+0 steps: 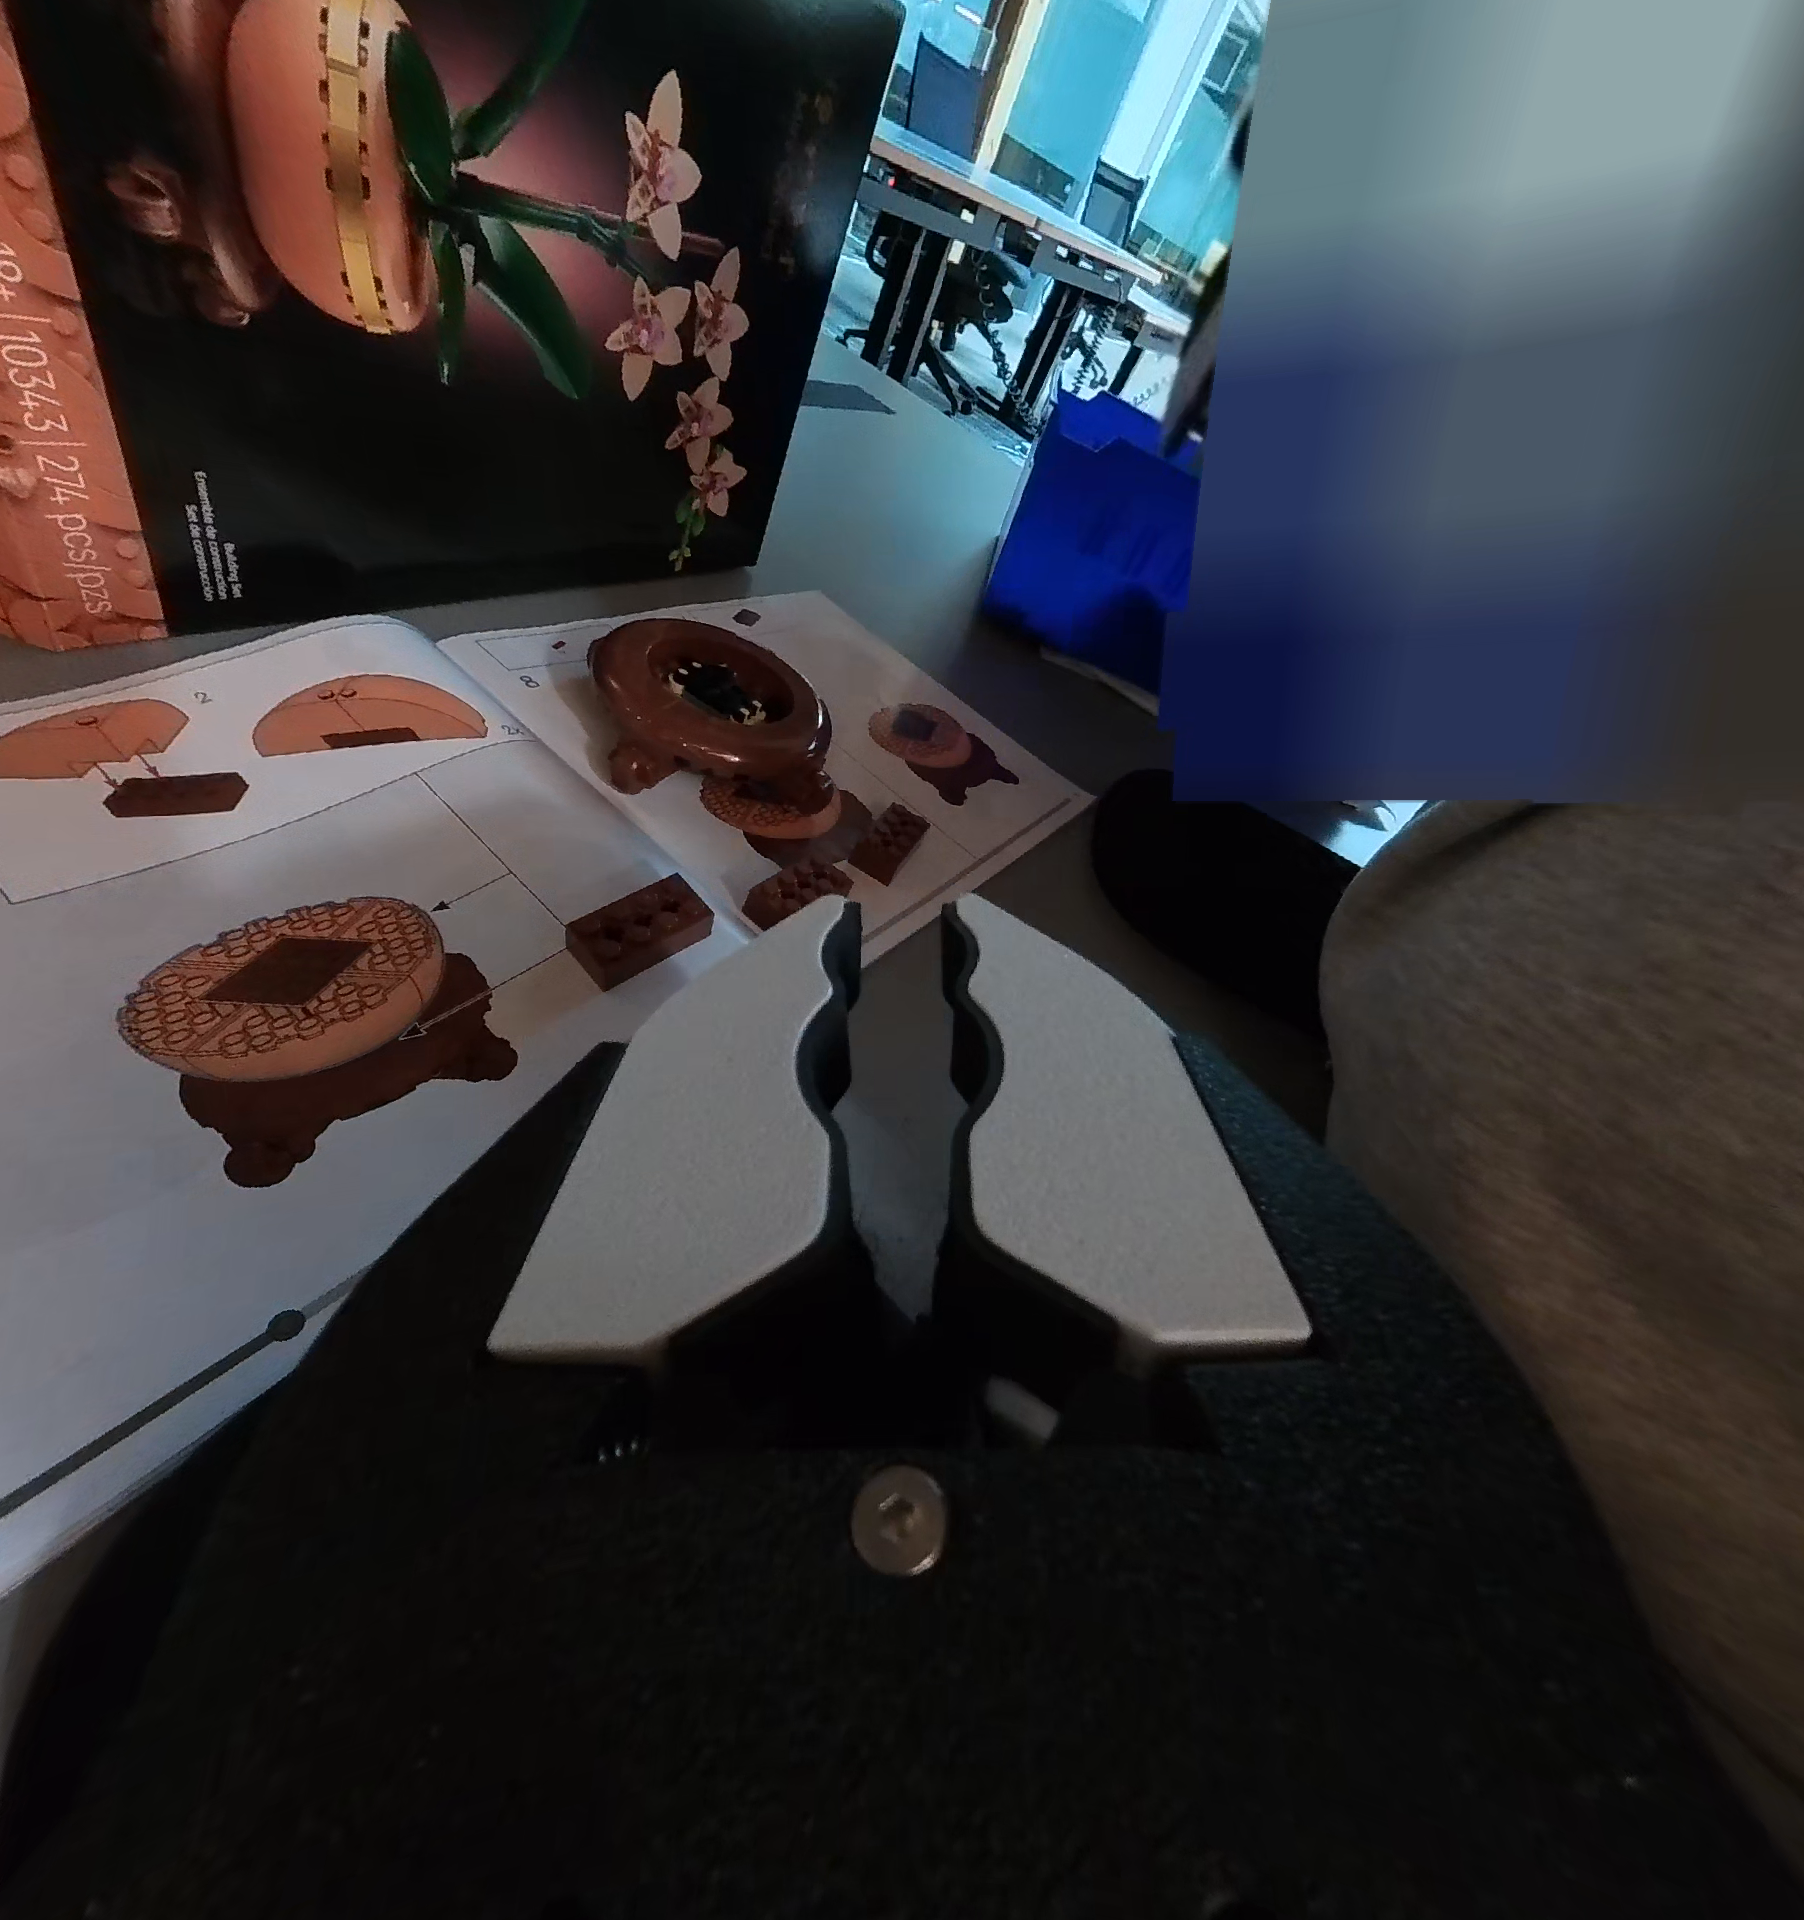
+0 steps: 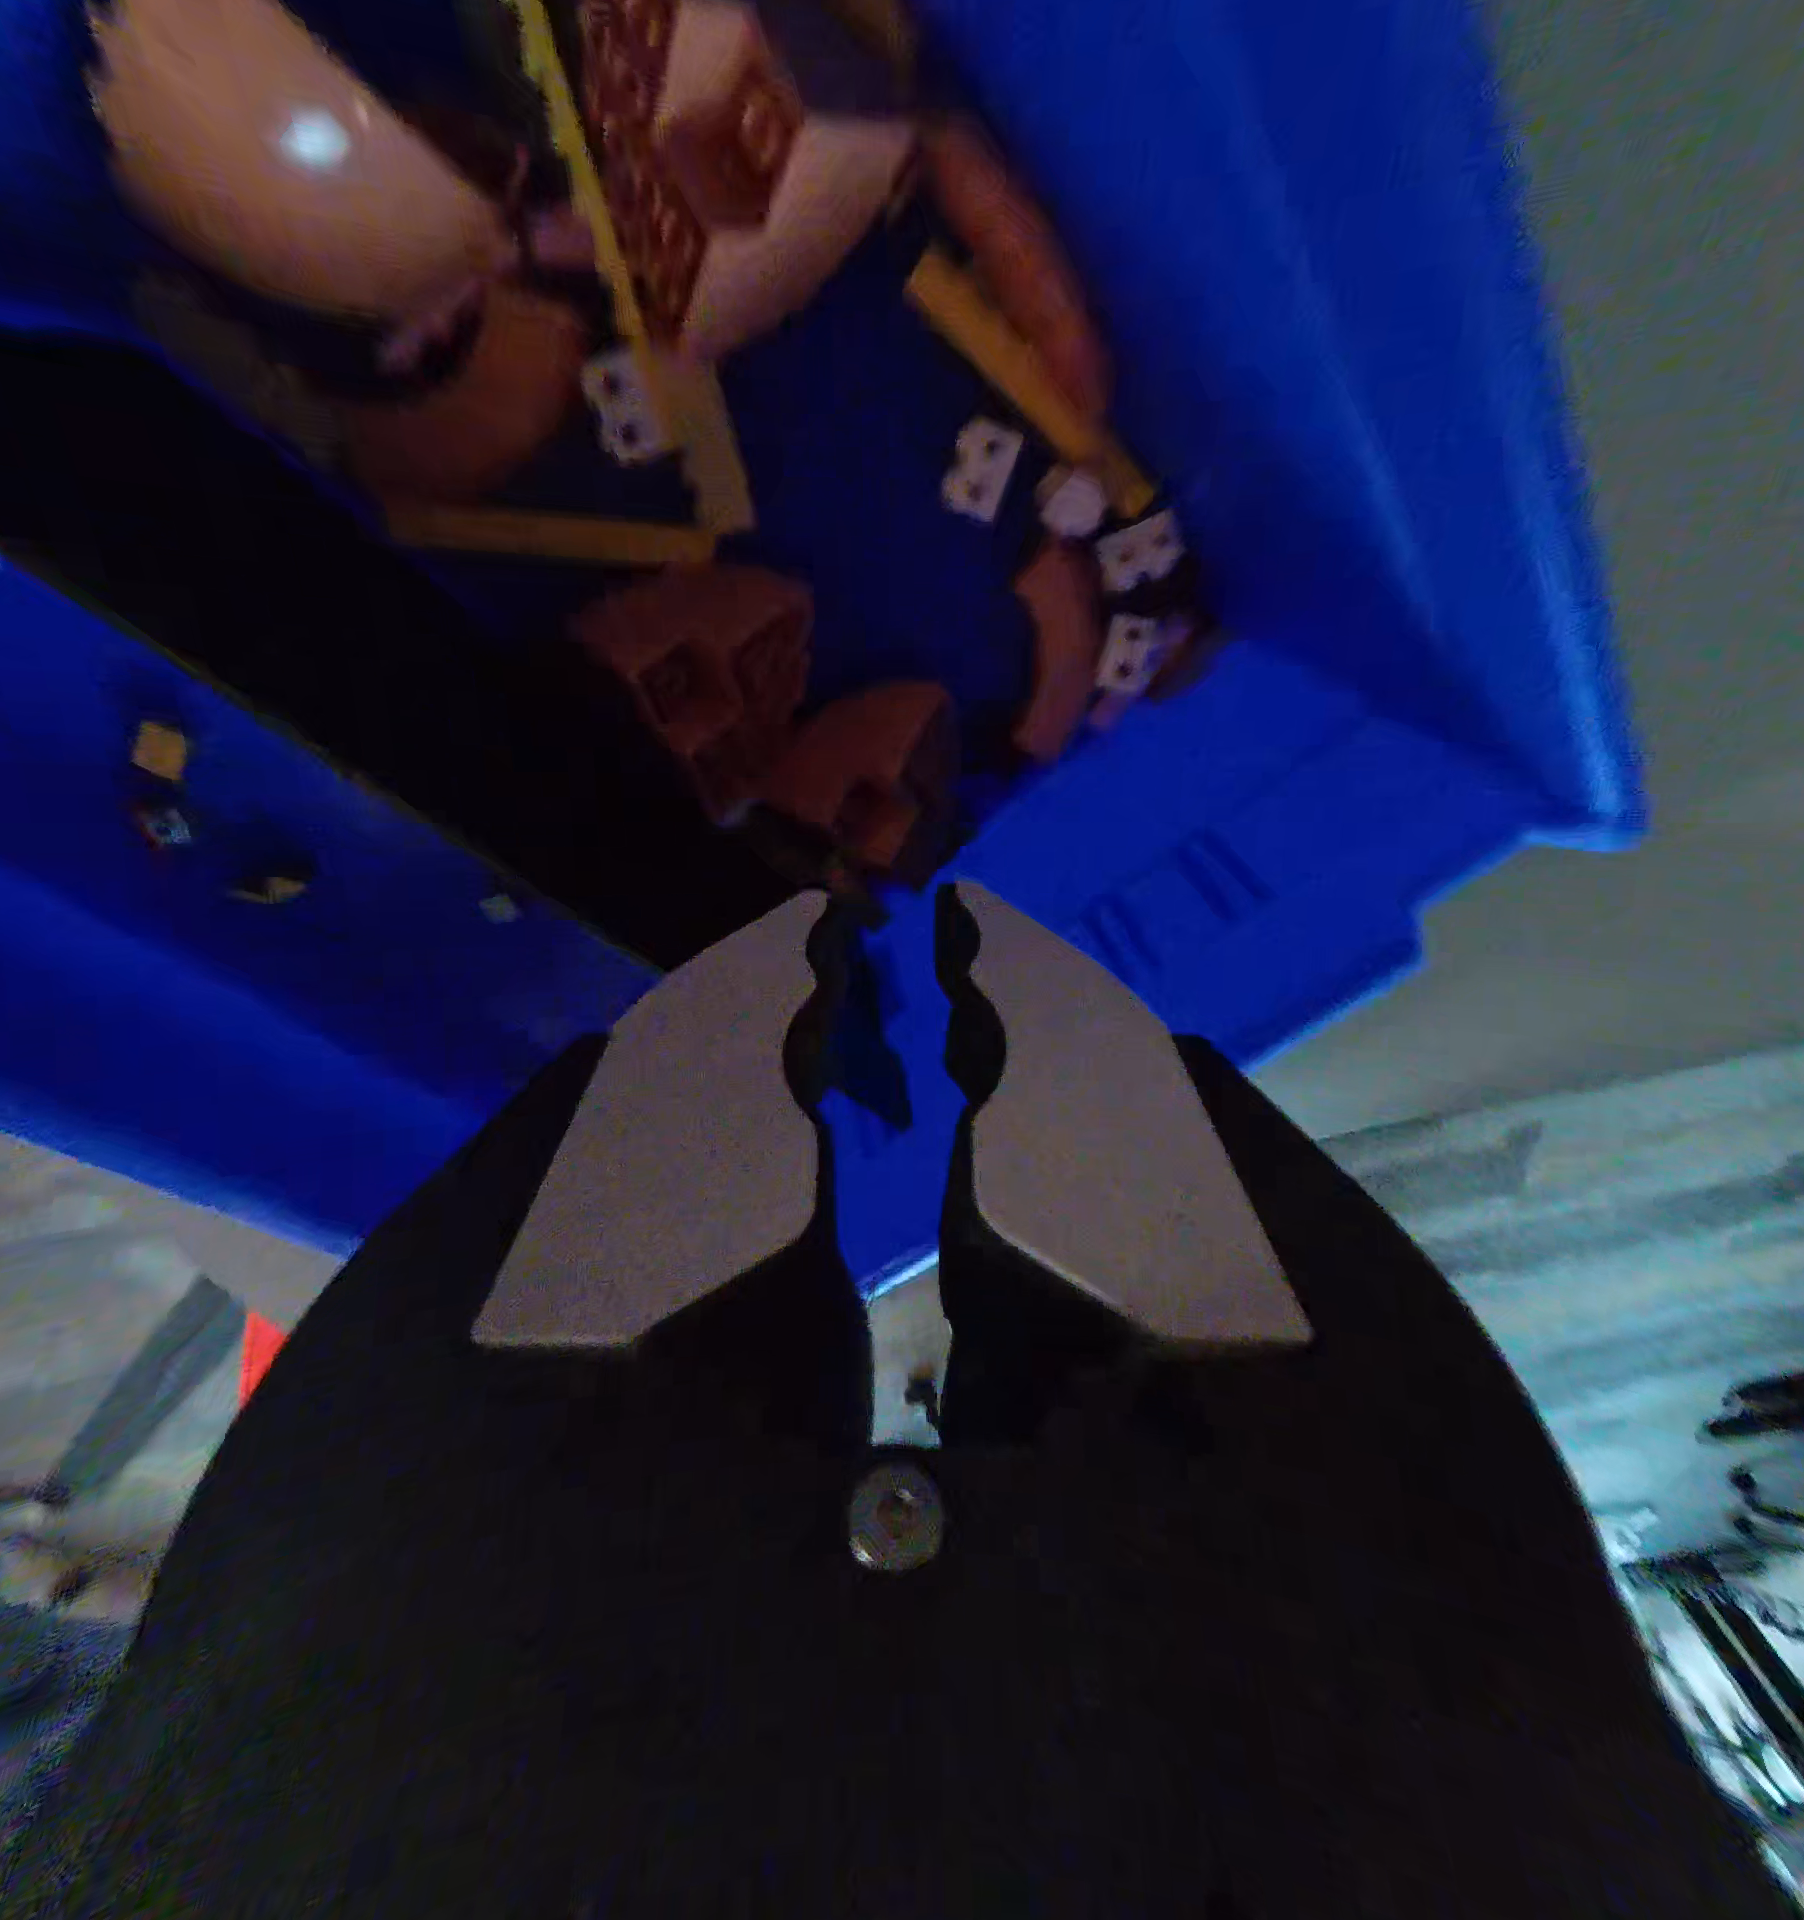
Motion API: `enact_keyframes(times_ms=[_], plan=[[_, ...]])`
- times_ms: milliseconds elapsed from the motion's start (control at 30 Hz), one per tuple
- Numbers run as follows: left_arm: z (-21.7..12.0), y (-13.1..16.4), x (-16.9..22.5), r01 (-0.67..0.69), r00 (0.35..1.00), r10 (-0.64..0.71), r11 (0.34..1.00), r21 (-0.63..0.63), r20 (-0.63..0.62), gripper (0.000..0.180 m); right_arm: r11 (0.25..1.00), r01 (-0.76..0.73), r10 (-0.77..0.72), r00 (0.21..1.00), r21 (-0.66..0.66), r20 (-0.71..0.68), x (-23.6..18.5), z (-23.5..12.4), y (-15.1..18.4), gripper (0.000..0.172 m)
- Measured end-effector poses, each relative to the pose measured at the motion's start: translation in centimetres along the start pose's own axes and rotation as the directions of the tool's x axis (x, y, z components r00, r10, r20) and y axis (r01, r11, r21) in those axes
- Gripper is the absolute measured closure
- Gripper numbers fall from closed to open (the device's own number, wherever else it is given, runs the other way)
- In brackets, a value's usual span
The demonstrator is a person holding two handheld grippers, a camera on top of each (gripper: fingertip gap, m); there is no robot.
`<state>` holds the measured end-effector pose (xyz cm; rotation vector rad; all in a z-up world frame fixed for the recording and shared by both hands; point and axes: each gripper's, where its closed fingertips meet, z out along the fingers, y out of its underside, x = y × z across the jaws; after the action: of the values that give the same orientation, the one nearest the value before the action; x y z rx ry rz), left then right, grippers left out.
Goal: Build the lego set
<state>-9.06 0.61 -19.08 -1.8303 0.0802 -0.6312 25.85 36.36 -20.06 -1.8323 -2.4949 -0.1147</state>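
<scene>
Brown bricks: three loose ones lie on the open booklet, the nearest brick just beyond the left tongs' tips, another to its left, a third a little farther.
Left tongs: hanging low over the booklet's near right edge, jaws parted by a narrow gap, nothing between them but grey table.
Ring base: glossy brown, sitting far on the right-hand page, well apart from the tongs.
Box: standing upright at the far left, behind the booklet.
Right tongs: nosing over the rim of the blue bin, jaws a little apart, nothing gripped; the picture is blurred here.
Bin contents: tan, brown, yellow and white pieces in a heap, and a brown piece lies just beyond the tips.
Judgement: looks like a reach into the bin, not a grip; closing on that brown piece would call for the tips to go a touch deeper.
</scene>
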Motion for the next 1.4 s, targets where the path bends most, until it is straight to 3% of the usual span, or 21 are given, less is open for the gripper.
enact_keyframes(times_ms=[167,233,267,300,367,400,500,633,833,900,1033,1133,1200,1300,1400], plan=[[0.1,0.1,0.0,0.013,1.000,-0.013,1.000,-0.009,-0.009,0.166,0.974,-0.025,0.041,0.997,-0.225,0.068,-1.4,4.0,1.4,0.145],[0.1,0.1,0.0,0.014,1.000,-0.014,1.000,-0.012,-0.007,0.166,0.950,0.003,0.014,0.999,-0.311,0.051,-1.2,4.8,1.9,0.150],[0.1,0.1,-0.1,0.014,1.000,-0.014,1.000,-0.012,-0.006,0.166,0.957,0.025,-0.011,0.999,-0.290,0.049,-1.1,4.7,1.4,0.147],[0.1,0.1,-0.1,0.013,1.000,-0.013,1.000,-0.013,-0.004,0.166,0.981,0.038,-0.027,0.998,-0.190,0.064,-1.2,4.6,-0.3,0.161],[0.1,0.1,-0.1,0.012,1.000,-0.012,1.000,-0.011,-0.004,0.166,0.995,-0.021,0.004,0.987,0.102,0.159,-2.1,3.6,-5.0,0.166],[0.1,0.1,-0.1,0.013,1.000,-0.013,1.000,-0.010,-0.003,0.166,0.986,-0.055,0.032,0.989,0.156,0.145,-1.6,2.8,-5.9,0.164],[0.1,0.2,-0.1,0.013,1.000,-0.013,1.000,-0.012,-0.004,0.166,0.981,-0.047,0.052,0.998,0.186,-0.021,1.2,0.7,-5.4,0.160],[0.1,0.2,-0.1,0.026,1.000,-0.026,1.000,-0.014,-0.010,0.166,0.967,-0.101,0.096,0.995,0.232,0.034,0.8,0.0,-5.4,0.156],[0.2,0.3,-0.1,0.029,0.999,-0.029,0.999,-0.024,-0.014,0.166,0.907,-0.204,0.147,0.973,0.367,0.177,-1.8,1.6,-9.9,0.142],[0.2,0.2,-0.1,0.031,0.999,-0.031,0.999,-0.021,-0.013,0.166,0.911,-0.214,0.158,0.971,0.353,0.181,-2.3,2.6,-10.8,0.143],[0.2,0.3,-0.3,0.039,0.999,-0.039,0.999,-0.026,-0.006,0.166,0.970,-0.118,0.093,0.988,0.210,0.124,-2.9,5.0,-9.2,0.146],[0.4,0.5,-0.3,0.042,0.999,-0.042,0.998,-0.040,-0.001,0.166,0.991,-0.126,0.126,0.992,0.049,0.004,-1.0,4.9,-5.2,0.150],[0.4,0.6,-0.4,0.045,0.999,-0.045,0.998,-0.049,0.001,0.166,0.991,-0.136,0.136,0.988,-0.010,0.071,-1.6,4.7,-3.0,0.150],[0.5,0.7,-0.5,0.048,0.999,-0.048,0.997,-0.059,0.005,0.166,0.989,-0.146,0.131,0.952,0.035,0.276,-3.9,3.6,-2.1,0.162],[0.6,0.7,-0.5,0.047,0.999,-0.047,0.997,-0.064,0.009,0.166,0.958,-0.249,0.202,0.938,0.143,0.281,-2.8,2.5,-3.2,0.148]])
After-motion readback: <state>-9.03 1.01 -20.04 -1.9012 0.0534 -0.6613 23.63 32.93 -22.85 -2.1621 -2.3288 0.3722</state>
